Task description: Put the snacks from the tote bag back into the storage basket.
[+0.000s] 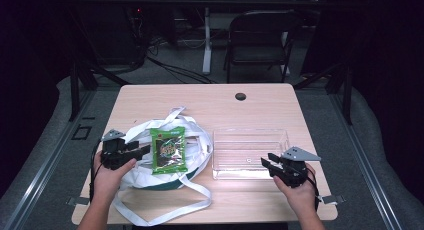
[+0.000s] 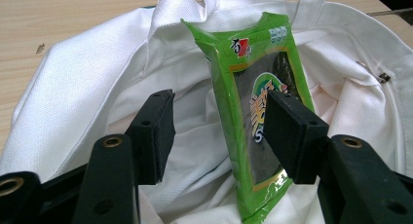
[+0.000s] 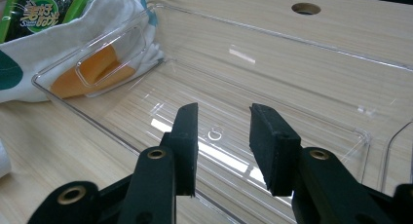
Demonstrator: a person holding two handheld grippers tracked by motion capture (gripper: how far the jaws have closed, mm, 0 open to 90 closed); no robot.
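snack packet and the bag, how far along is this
Early. Done so far: the green snack packet stands partly out of the white tote bag. In hand: the open left gripper straddles the packet, one jaw in front of it, not yet closed. Probably left: gripping it and moving it to the clear tray, which holds nothing; the right gripper waits open there.

Lower end of the green snack packet [image 2: 253, 112] sunk out of sight inside the white tote bag [image 2: 87, 87]. Packet print too small to read from above. Clear tray [image 3: 292, 53] cropped at right.
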